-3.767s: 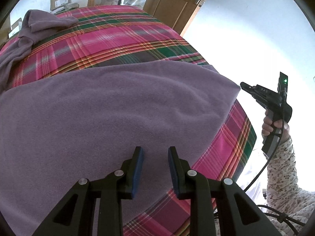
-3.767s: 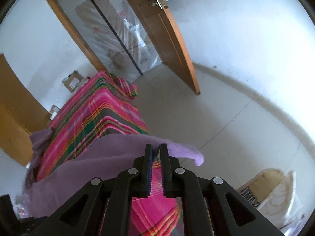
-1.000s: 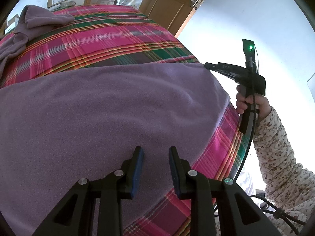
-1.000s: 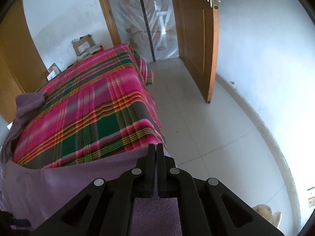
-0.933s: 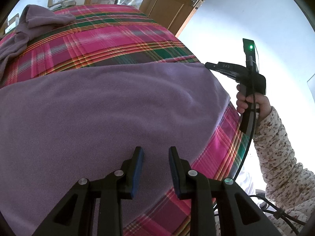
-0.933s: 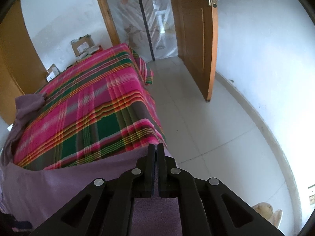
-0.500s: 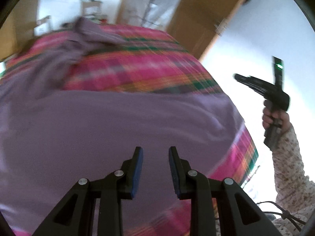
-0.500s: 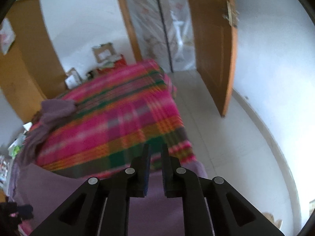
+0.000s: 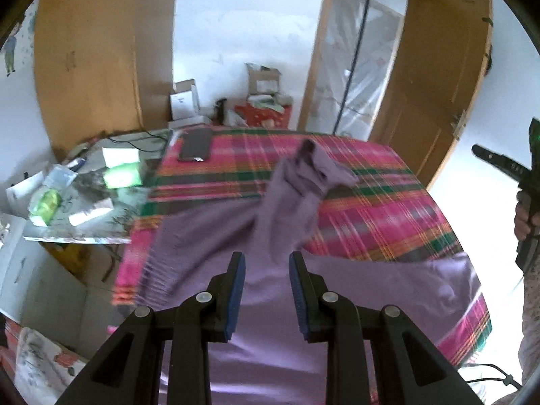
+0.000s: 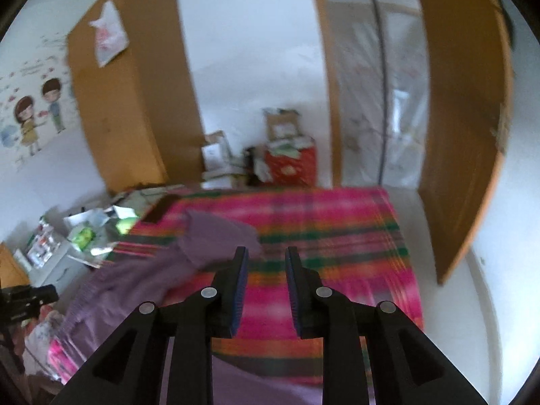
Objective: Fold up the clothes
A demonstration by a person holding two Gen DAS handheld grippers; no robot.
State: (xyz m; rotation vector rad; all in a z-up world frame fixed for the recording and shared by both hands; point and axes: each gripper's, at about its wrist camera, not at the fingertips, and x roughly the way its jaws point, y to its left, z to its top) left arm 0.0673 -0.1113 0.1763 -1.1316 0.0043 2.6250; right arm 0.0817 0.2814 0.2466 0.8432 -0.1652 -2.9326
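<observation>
A purple garment [image 9: 337,290] lies spread over the near part of a bed with a pink, green and orange plaid cover [image 9: 378,209]. One bunched part of it [image 9: 300,185] runs up toward the middle of the bed. My left gripper [image 9: 265,266] is open above the purple cloth, with nothing between its fingers. In the left wrist view the right gripper [image 9: 506,165] is at the far right, held by a hand beside the bed. In the right wrist view my right gripper [image 10: 265,263] is open over the plaid cover [image 10: 337,236], and the purple garment [image 10: 141,270] lies to its left.
A cluttered side table [image 9: 74,199] with papers and green packets stands left of the bed. A phone [image 9: 195,145] lies at the bed's far left corner. A wooden wardrobe [image 9: 98,64], boxes [image 9: 263,81] and an open wooden door [image 9: 435,77] stand behind.
The right gripper opened and let go of the purple garment's edge, then lifted away. Both cameras tilted up, so the far side of the room came into view. The left gripper stayed open.
</observation>
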